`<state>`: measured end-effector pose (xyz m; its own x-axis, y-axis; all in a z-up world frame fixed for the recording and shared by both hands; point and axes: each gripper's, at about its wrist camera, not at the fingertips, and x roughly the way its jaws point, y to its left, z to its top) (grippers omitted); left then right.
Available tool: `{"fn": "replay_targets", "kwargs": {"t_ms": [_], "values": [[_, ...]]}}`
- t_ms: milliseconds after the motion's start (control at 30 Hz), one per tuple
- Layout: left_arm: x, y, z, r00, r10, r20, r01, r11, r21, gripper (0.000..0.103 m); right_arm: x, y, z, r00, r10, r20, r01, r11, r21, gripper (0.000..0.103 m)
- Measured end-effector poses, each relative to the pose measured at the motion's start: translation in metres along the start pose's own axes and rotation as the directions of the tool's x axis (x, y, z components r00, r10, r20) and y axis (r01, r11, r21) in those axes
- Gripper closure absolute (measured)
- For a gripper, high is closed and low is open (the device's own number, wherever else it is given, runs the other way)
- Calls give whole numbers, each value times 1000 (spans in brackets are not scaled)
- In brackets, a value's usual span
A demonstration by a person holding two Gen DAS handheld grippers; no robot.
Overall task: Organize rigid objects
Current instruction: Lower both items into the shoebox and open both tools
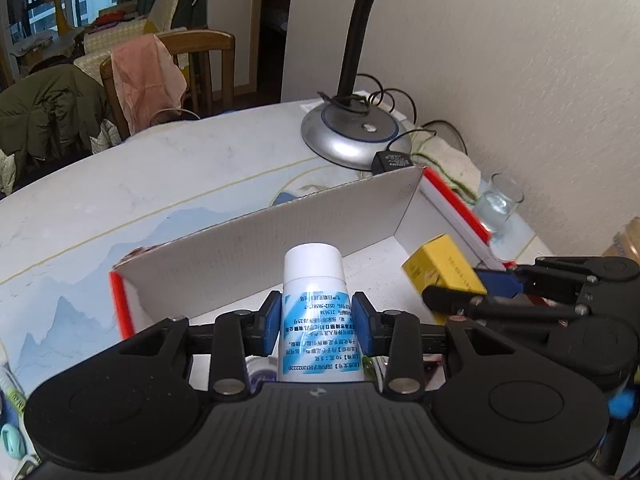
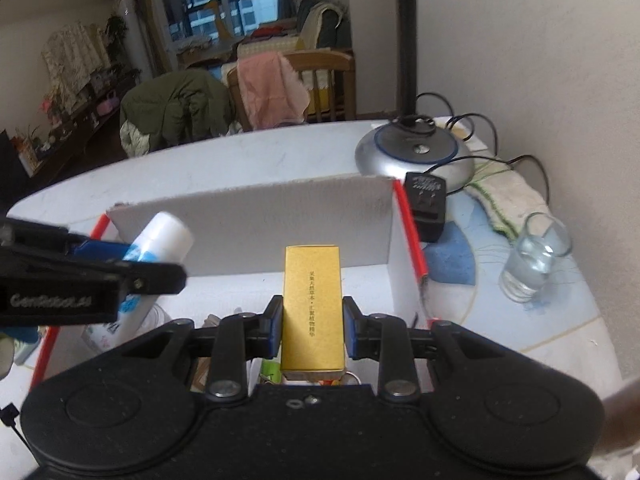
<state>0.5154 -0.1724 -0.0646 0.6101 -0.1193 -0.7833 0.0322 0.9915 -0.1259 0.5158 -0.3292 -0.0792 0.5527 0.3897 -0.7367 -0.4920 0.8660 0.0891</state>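
Note:
My left gripper is shut on a white tube with a blue label, cap pointing away, held over the open white cardboard box with red edges. My right gripper is shut on a yellow carton, also above the box interior. In the left wrist view the right gripper shows at the right with the yellow carton in it. In the right wrist view the left gripper reaches in from the left with the white tube.
A silver lamp base with a black neck and cables stands behind the box near the wall. A black power adapter, a folded cloth and a glass of water lie right of the box. Chairs with clothes stand beyond the table edge.

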Motion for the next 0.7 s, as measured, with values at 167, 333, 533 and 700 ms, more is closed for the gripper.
{"fn": "replay_targets", "kwargs": {"t_ms": [167, 333, 533, 700], "values": [[22, -3, 9, 1000, -3, -30, 3, 1000, 4, 66, 16, 4, -4, 999, 11, -49, -13, 999, -39, 75], [46, -7, 12, 997, -5, -79, 7, 1000, 30, 66, 27, 5, -10, 994, 19, -107, -25, 998, -61, 75], [66, -8, 8, 990, 0, -140, 6, 999, 39, 66, 30, 4, -15, 989, 34, -145, -42, 998, -54, 74], [71, -5, 6, 988, 2, -156, 2, 1000, 27, 67, 25, 5, -15, 991, 41, -131, -48, 998, -51, 71]]}}
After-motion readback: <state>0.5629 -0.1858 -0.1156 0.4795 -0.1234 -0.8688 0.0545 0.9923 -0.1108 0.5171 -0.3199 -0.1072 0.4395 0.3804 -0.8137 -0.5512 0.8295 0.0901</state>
